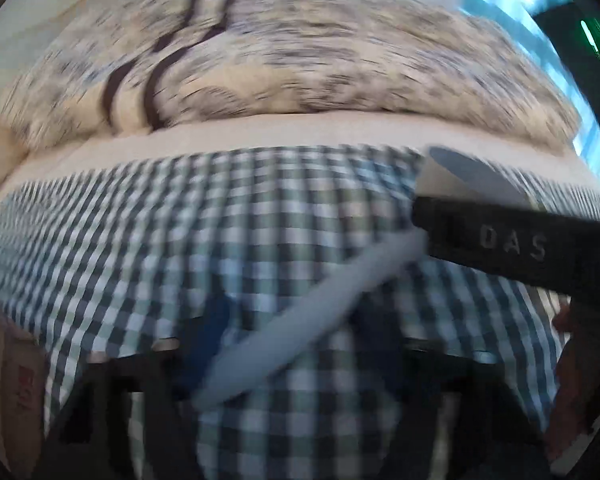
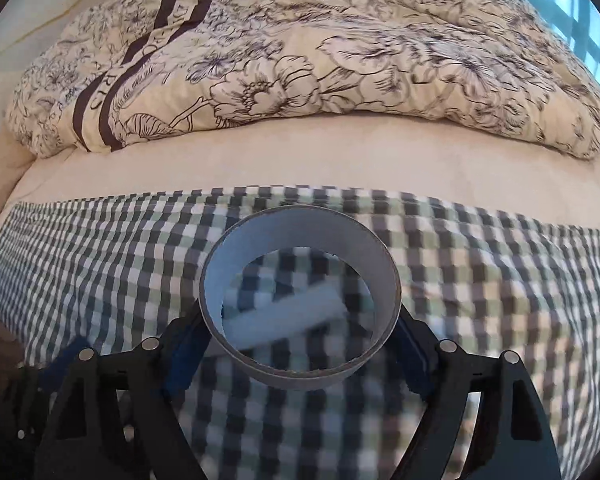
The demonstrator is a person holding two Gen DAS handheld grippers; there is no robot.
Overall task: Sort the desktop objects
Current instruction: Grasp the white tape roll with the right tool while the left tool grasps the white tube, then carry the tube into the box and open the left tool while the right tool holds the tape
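My right gripper (image 2: 300, 336) is shut on a grey ring (image 2: 300, 378); its blue pads press the ring's two sides, just above the checked cloth (image 2: 480, 280). In the left wrist view one black finger (image 1: 500, 236) of it reaches in from the right with the ring (image 1: 472, 176) at its tip. A long pale grey stick (image 1: 312, 312) runs diagonally across my left gripper (image 1: 296, 332), whose dark fingers show only as a blur at either side. The frame does not show whether the stick is held. Through the ring the stick (image 2: 288, 316) shows blurred.
A bed with a beige sheet (image 2: 300, 156) and a floral duvet (image 2: 300, 60) lies just behind the checked table. A brown cardboard box (image 1: 16, 380) stands at the left edge. A window (image 2: 596, 32) is at the far right. Part of a hand (image 1: 564, 320) shows at the right.
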